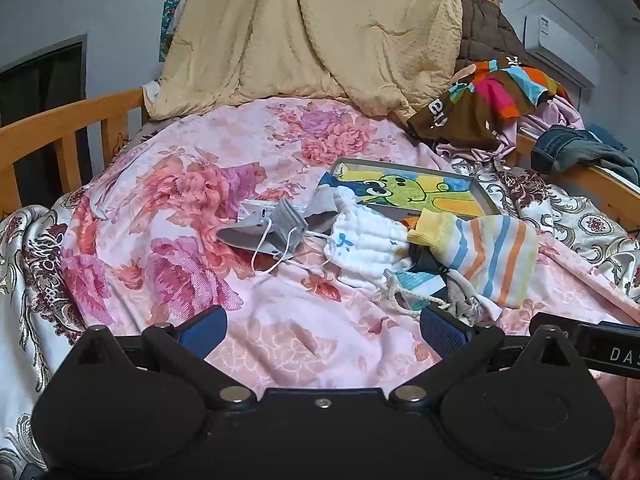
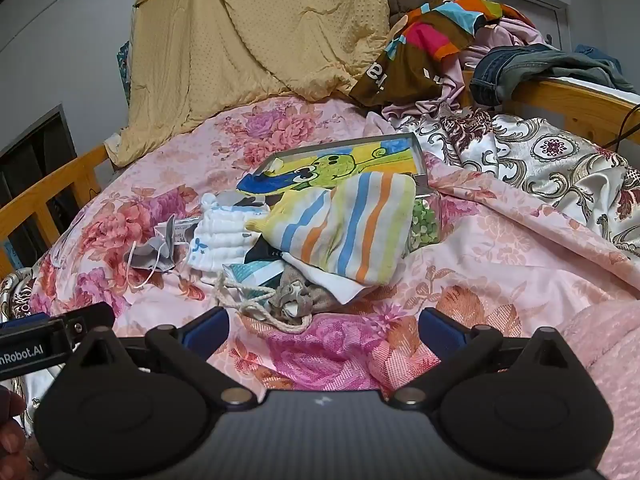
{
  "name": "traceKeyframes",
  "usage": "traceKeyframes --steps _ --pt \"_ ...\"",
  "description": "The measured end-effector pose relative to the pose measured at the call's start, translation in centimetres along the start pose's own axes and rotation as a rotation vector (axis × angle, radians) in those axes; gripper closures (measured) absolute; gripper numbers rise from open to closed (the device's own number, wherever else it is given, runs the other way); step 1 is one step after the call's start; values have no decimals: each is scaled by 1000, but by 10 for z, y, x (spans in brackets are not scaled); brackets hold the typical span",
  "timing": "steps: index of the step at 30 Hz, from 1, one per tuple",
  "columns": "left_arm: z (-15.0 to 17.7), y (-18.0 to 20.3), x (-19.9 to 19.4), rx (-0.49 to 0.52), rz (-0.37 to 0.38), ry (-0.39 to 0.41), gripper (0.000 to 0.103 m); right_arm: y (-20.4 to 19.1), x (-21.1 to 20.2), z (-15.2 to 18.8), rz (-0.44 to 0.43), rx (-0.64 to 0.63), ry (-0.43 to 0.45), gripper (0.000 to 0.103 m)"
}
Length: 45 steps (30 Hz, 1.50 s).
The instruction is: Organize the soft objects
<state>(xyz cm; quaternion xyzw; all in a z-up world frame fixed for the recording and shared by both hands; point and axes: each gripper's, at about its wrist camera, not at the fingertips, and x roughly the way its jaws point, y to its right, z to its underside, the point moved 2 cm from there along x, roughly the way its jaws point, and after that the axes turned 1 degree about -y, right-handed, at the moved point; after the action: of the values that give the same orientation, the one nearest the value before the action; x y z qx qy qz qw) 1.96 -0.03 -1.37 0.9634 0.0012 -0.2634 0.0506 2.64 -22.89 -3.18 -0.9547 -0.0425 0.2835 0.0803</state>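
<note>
My left gripper [image 1: 322, 330] has its fingers spread wide with nothing between them over the pink floral bedspread [image 1: 224, 208]; the pile of soft things lies at one o'clock, striped sock [image 1: 496, 256] beside white cloth [image 1: 368, 244]. My right gripper [image 2: 322, 330] is likewise released, the striped sock [image 2: 352, 228] at twelve o'clock, the grey drawstring pouch [image 2: 292, 300] just ahead.
</note>
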Motion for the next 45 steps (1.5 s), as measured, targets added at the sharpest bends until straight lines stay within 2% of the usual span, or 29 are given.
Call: traceKeyframes --steps 45 --pt "-1 -4 -1 10 -6 -3 1 1 0 0 -2 2 -1 0"
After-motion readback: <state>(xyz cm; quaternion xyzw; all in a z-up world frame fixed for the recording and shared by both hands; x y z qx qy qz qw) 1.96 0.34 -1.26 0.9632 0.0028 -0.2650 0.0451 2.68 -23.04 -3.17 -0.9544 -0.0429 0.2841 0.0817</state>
